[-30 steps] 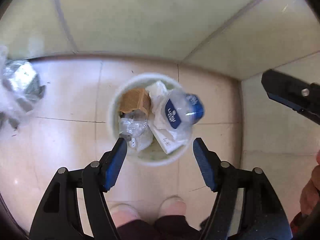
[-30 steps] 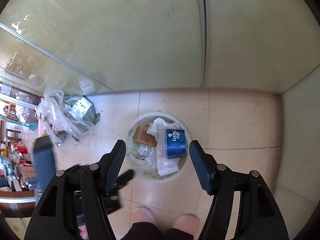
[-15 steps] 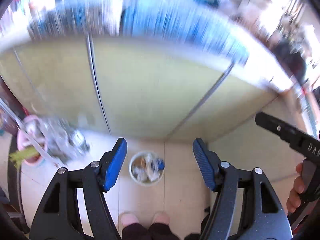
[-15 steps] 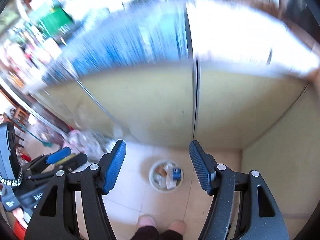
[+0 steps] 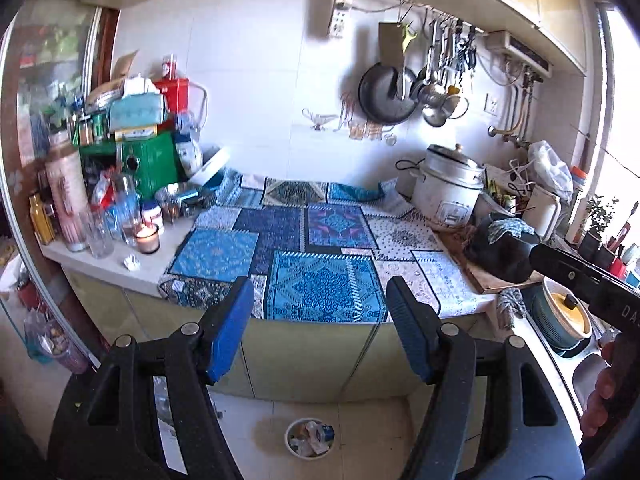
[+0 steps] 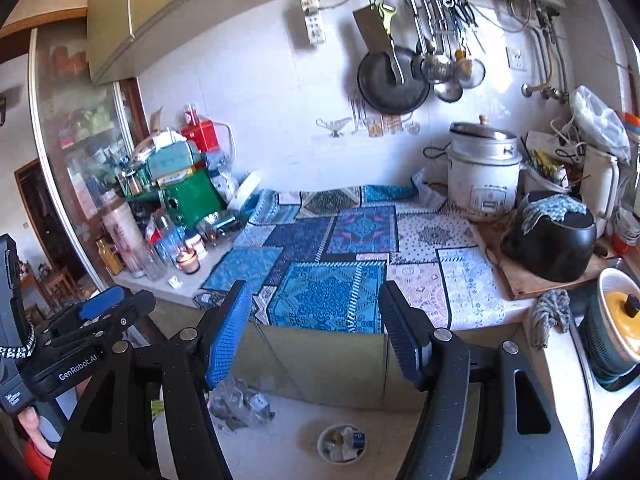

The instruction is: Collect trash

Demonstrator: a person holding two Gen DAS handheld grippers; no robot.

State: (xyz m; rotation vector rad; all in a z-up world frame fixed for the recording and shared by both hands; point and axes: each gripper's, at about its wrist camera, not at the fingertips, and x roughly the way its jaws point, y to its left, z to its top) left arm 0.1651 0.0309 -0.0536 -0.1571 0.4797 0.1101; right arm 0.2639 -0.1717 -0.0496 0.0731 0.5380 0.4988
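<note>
Main worry from here — the lit candle (image 5: 147, 236) at about 9 o'clock on the counter (image 5: 96, 264) sits tight among glass jars (image 5: 98, 232), and a small white scrap (image 5: 132, 263) that looks like trash lies just beside it, so reaching in carelessly could tip the flame or the glass. Both the left gripper (image 5: 320, 306) and right gripper (image 6: 314, 312) have jaws spread with nothing between them. The trash bin (image 5: 310, 437) is down at 6 o'clock on the tile floor, already full. Counter's covered by a blue patchwork cloth (image 5: 320, 256), rice cooker (image 5: 450, 186) at 2 o'clock — cramped, cluttered kitchen.
</note>
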